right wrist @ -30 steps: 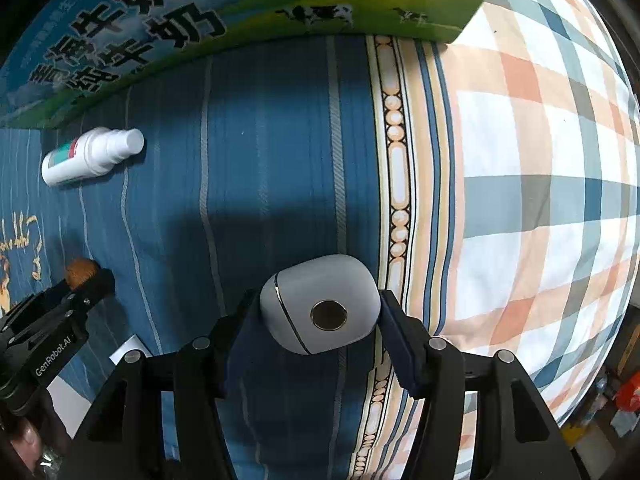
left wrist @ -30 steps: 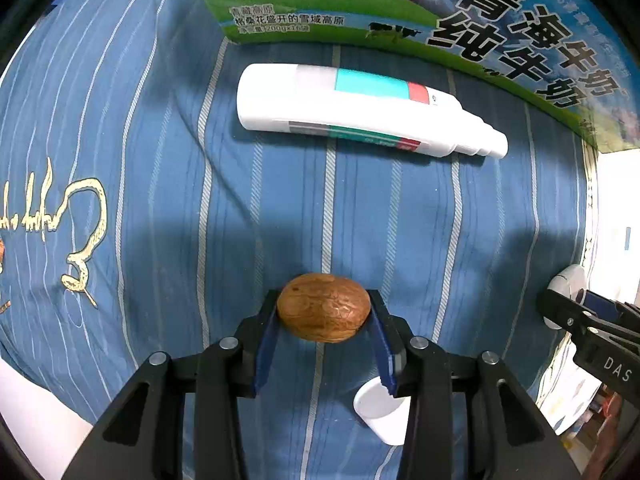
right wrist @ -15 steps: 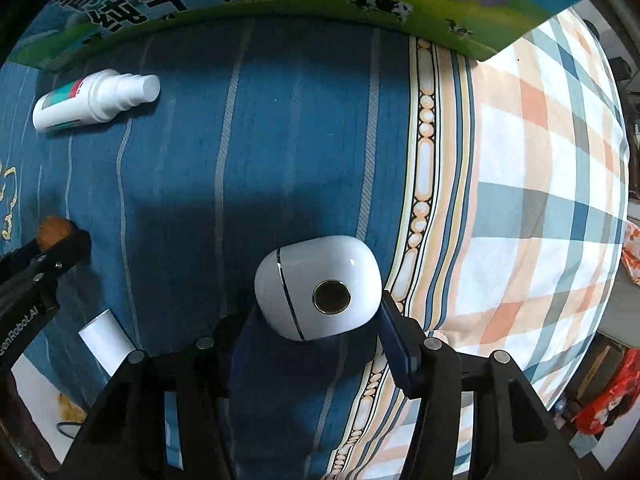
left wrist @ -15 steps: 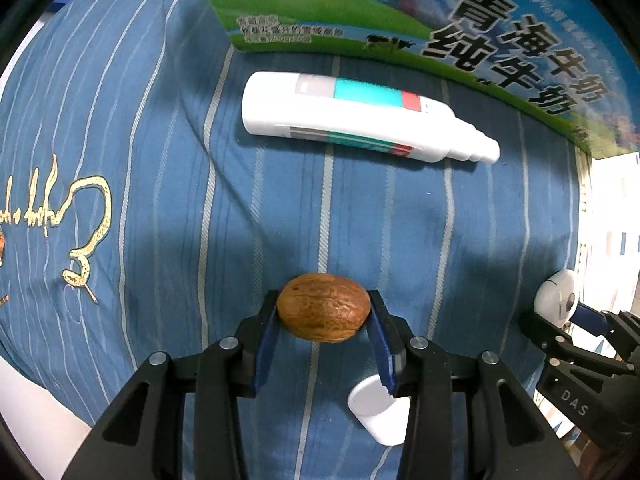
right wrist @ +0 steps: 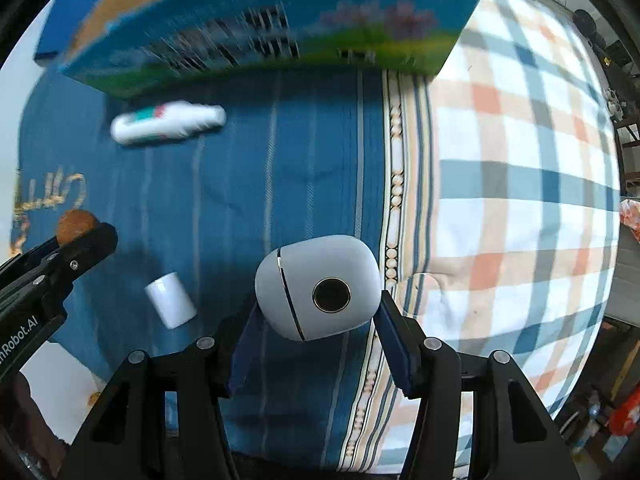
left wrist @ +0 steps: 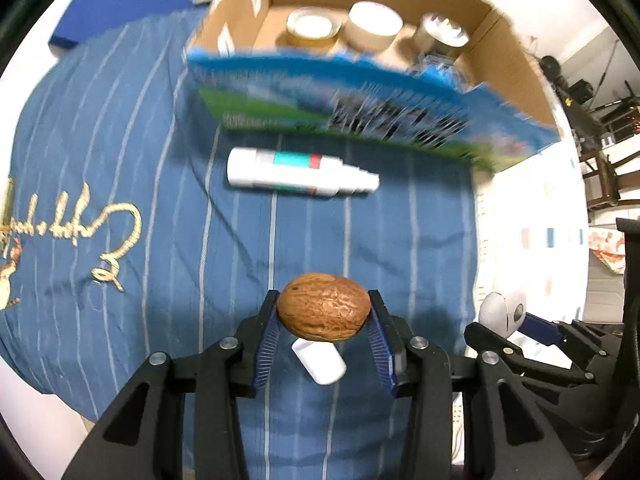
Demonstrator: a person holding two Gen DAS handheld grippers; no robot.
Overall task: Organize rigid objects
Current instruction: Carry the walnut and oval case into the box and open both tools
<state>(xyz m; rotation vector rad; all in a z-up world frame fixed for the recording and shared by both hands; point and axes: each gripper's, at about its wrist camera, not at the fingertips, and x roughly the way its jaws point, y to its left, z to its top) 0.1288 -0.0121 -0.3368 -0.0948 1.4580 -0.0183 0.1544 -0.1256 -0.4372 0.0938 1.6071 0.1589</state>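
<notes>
My left gripper (left wrist: 323, 330) clamps the walnut (left wrist: 323, 306), right gripper (right wrist: 316, 334) clamps the white case (right wrist: 318, 292), both above the blue cloth (left wrist: 168, 264). I clear the box (left wrist: 460, 80) rim, then release low inside.

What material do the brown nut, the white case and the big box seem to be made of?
The walnut in the left gripper looks like natural woody shell: matte, brown, wrinkled. The white case in the right gripper is probably smooth glossy plastic, with a metallic-looking ring. The box seems corrugated cardboard: plain brown inside, printed outside.
</notes>
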